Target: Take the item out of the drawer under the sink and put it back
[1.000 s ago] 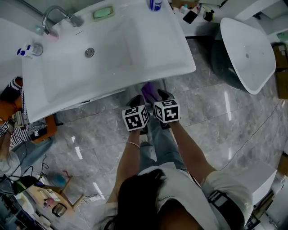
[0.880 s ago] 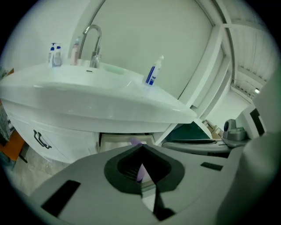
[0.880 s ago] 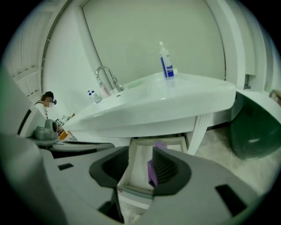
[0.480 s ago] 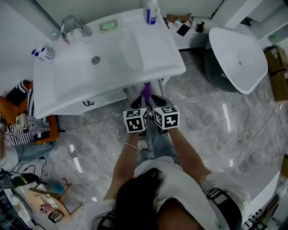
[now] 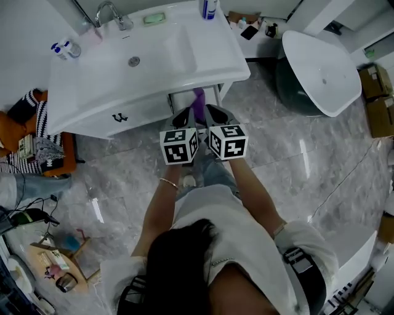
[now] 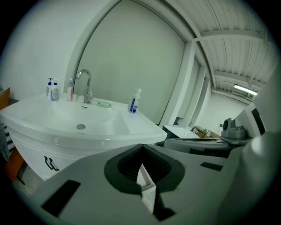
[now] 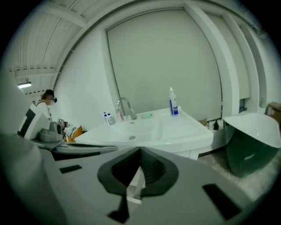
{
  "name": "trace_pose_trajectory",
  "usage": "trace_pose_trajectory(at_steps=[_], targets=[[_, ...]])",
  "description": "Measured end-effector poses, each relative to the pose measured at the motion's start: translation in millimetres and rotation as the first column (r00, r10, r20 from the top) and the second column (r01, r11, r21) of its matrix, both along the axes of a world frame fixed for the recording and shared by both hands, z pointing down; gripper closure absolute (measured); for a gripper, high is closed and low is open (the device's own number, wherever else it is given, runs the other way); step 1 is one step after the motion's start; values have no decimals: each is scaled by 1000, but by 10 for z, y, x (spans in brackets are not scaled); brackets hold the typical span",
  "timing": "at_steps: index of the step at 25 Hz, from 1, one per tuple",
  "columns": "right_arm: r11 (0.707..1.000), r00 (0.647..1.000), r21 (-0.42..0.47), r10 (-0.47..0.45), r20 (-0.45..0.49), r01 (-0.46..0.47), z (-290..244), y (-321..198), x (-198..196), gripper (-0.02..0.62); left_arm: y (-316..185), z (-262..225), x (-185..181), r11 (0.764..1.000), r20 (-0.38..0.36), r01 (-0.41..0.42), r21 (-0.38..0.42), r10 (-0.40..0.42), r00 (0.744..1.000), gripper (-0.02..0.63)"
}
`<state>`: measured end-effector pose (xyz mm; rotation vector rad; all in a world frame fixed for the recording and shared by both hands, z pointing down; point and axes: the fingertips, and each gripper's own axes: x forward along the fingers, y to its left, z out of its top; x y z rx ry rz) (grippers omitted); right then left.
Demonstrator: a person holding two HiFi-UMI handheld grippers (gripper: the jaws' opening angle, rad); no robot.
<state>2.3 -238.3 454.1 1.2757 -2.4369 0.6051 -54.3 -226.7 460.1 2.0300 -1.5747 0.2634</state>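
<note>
The white sink [image 5: 203,64] stands on a white cabinet whose drawer front [image 5: 132,114] carries a dark handle [image 5: 120,117] and looks closed. In the left gripper view the same handle [image 6: 50,163] shows low on the left. My left gripper [image 5: 183,118] and right gripper [image 5: 217,115] are held side by side just in front of the sink's front edge, both shut with nothing between their jaws. A purple thing [image 5: 198,98] shows under the sink edge just beyond their tips; what it is I cannot tell. The left gripper [image 6: 141,147] and right gripper [image 7: 139,150] both face the sink.
A tap [image 5: 114,13], a green soap [image 5: 154,19], small bottles [image 5: 64,48] and a pump bottle [image 5: 210,7] stand on the sink. A white tub [image 5: 320,71] is at the right. A seated person [image 5: 28,144] and clutter are at the left, on a grey marble floor [image 5: 295,166].
The view has drawn back from the sink, and the drawer front with its handle has come into sight. Both grippers stay side by side, out from under the sink's edge.
</note>
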Motion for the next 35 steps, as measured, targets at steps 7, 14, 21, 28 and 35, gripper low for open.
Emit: trace_pose_trajectory(at_steps=[7, 14, 21, 28, 35], targets=[[997, 1000, 72, -3, -4, 4, -208, 322, -120, 580, 254, -211, -52, 998, 5, -1, 64, 1, 1000, 603], [994, 1000, 113, 12, -16, -10, -336, 439, -114, 580, 336, -362, -15, 993, -17, -7, 115, 9, 1000, 603], [992, 1000, 122, 18, -7, -17, -390, 486, -64, 580, 380, -375, 32, 993, -22, -18, 120, 20, 1000, 603], [994, 1000, 106, 11, -11, -10, -325, 486, -85, 580, 373, -321, 15, 993, 4, -28, 112, 28, 1000, 603], [995, 1000, 103, -2, -22, 4, -307, 460, -87, 580, 354, -271, 6, 995, -6, -13, 102, 13, 1000, 603]])
